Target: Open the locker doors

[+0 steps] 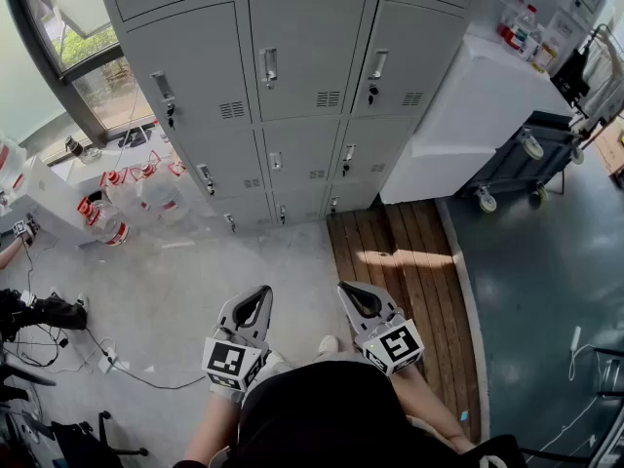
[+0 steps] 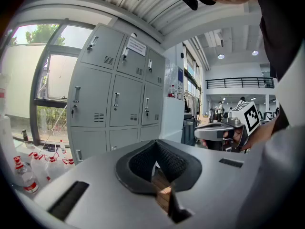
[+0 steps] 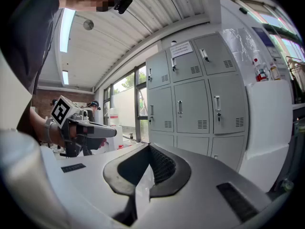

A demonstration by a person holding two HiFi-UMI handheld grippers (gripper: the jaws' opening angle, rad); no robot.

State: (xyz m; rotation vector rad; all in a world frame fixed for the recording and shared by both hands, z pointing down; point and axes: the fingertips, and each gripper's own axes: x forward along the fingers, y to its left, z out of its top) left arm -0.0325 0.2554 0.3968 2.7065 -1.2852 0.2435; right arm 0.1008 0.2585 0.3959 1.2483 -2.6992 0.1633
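Grey lockers (image 1: 302,96) span the far wall, every door shut, with a handle near each door's left edge. A white cabinet (image 1: 468,115) abuts their right side. Pale floor (image 1: 195,291) and a wooden platform (image 1: 400,252) lie open before them. Bottles (image 1: 122,203) crowd the lower left corner. The left gripper (image 1: 259,292) and right gripper (image 1: 344,288), well short of the doors, have jaws pressed together, empty.

the person wears a black top (image 1: 331,408) and what may be a pale shoe (image 1: 328,343). the grey left gripper (image 1: 261,292) and right gripper (image 1: 345,289) each carry a black-and-white marker cube (image 1: 231,361) and have dark ribbed fingers (image 2: 174,163).
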